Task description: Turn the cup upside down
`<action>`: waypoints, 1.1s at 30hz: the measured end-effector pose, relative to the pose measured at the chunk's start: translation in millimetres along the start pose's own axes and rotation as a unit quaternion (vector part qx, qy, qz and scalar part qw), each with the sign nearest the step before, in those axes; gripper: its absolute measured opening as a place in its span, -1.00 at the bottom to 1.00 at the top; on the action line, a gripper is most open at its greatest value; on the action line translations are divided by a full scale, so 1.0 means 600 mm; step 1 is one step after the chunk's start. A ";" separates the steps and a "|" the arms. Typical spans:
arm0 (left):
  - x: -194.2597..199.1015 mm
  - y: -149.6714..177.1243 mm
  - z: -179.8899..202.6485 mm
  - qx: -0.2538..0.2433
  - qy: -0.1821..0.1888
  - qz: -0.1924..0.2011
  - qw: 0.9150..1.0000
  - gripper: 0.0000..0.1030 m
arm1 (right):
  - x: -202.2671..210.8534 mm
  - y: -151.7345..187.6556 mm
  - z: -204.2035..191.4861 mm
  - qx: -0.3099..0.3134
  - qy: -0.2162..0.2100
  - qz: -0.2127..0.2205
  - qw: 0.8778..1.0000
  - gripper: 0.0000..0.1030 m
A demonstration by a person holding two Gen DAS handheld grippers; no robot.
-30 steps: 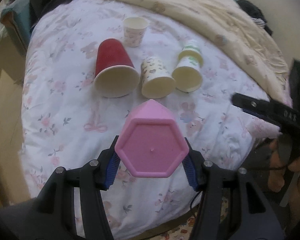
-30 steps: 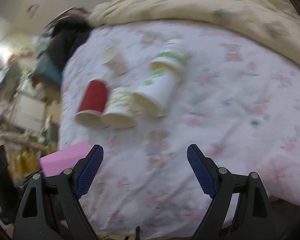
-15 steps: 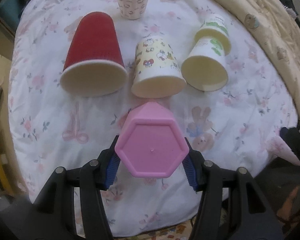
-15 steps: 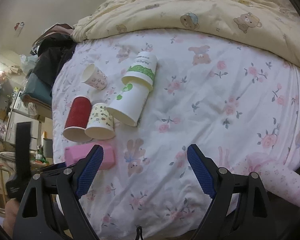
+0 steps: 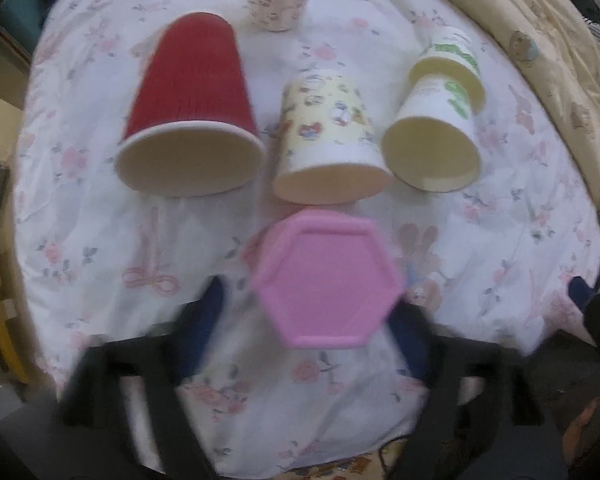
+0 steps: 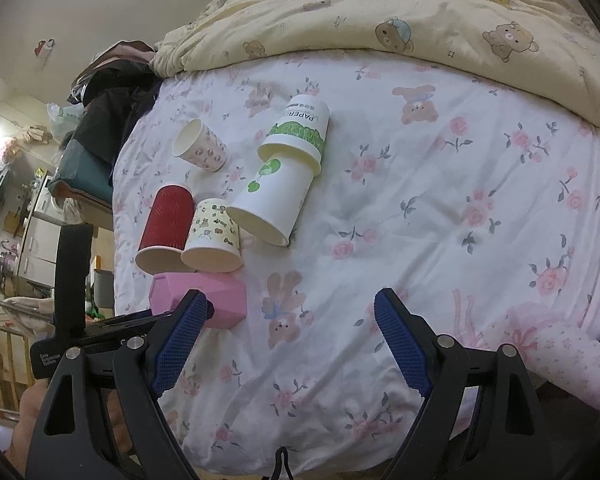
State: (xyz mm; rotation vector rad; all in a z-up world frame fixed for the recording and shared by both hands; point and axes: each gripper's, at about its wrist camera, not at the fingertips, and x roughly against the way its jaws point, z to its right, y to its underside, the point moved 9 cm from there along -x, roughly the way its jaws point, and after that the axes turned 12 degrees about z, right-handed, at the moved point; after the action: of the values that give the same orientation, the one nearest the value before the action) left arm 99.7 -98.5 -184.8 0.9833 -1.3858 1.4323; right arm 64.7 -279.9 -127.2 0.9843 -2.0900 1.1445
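Only the right wrist view shows the pink cup's (image 6: pixel 198 294) side.

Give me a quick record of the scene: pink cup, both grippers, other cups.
pink cup: on its side on the bed sheet, base toward left gripper
left gripper: open, blurred, fingers either side of the base
right gripper: open, empty
lying behind: red cup, cartoon cup, nested white cups

The left gripper (image 5: pixel 312 316) has spread its fingers and let go of the pink cup (image 5: pixel 326 282); the cup now lies at frame centre, nearer the right finger; the left view has blurred.
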 end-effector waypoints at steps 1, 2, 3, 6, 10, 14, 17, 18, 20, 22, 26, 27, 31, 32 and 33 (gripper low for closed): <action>0.003 -0.002 -0.001 -0.006 0.001 0.010 1.000 0.71 | 0.000 0.001 -0.001 0.000 -0.001 0.000 1.000 0.71; 0.003 -0.002 -0.001 -0.011 0.000 0.012 1.000 0.71 | 0.001 0.001 -0.002 0.000 -0.002 0.000 1.000 0.71; 0.003 -0.001 -0.002 -0.014 -0.003 0.011 1.000 0.71 | 0.001 0.000 -0.004 0.002 -0.004 0.001 1.000 0.71; 0.017 0.000 -0.014 -0.008 0.002 0.018 1.000 0.71 | -0.002 0.002 -0.004 0.012 0.005 0.001 1.000 0.71; 0.045 0.000 -0.024 -0.008 0.004 0.041 0.999 0.72 | -0.007 0.006 -0.005 0.021 0.012 -0.003 1.000 0.71; 0.115 -0.010 -0.036 -0.016 0.001 0.101 0.995 0.71 | -0.006 0.008 -0.013 0.029 0.007 -0.003 1.000 0.71; 0.167 -0.017 -0.050 -0.012 0.003 0.152 0.988 0.72 | -0.001 0.004 -0.024 0.049 0.007 0.010 0.999 0.71; 0.186 -0.017 -0.059 -0.007 0.001 0.171 0.985 0.71 | 0.001 0.004 -0.028 0.056 0.006 0.012 0.998 0.71; 0.219 -0.022 -0.072 0.002 -0.001 0.213 0.977 0.71 | 0.003 0.007 -0.039 0.071 0.001 0.014 0.997 0.72; 0.244 -0.015 -0.088 0.008 -0.008 0.241 0.970 0.71 | 0.009 0.010 -0.050 0.077 -0.009 0.019 0.997 0.71; 0.270 0.014 -0.114 0.017 -0.019 0.276 0.961 0.71 | 0.029 0.012 -0.075 0.109 -0.020 0.041 0.993 0.72; 0.272 0.021 -0.118 0.020 -0.020 0.279 0.960 0.71 | 0.034 0.012 -0.082 0.119 -0.021 0.047 0.992 0.72; 0.277 0.057 -0.141 0.041 -0.030 0.296 0.954 0.71 | 0.068 0.022 -0.119 0.164 -0.029 0.080 0.983 0.79; 0.278 0.066 -0.144 0.044 -0.031 0.300 0.952 0.71 | 0.078 0.029 -0.128 0.172 -0.032 0.089 0.981 0.92; 0.279 0.073 -0.144 0.044 -0.034 0.304 0.951 0.71 | 0.084 0.035 -0.133 0.176 -0.033 0.096 0.979 0.94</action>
State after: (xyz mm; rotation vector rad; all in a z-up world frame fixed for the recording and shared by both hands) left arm 12.0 0.4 -43.2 0.6863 -1.7840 1.9328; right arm 28.0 -219.6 -60.7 1.0025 -2.1132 1.6437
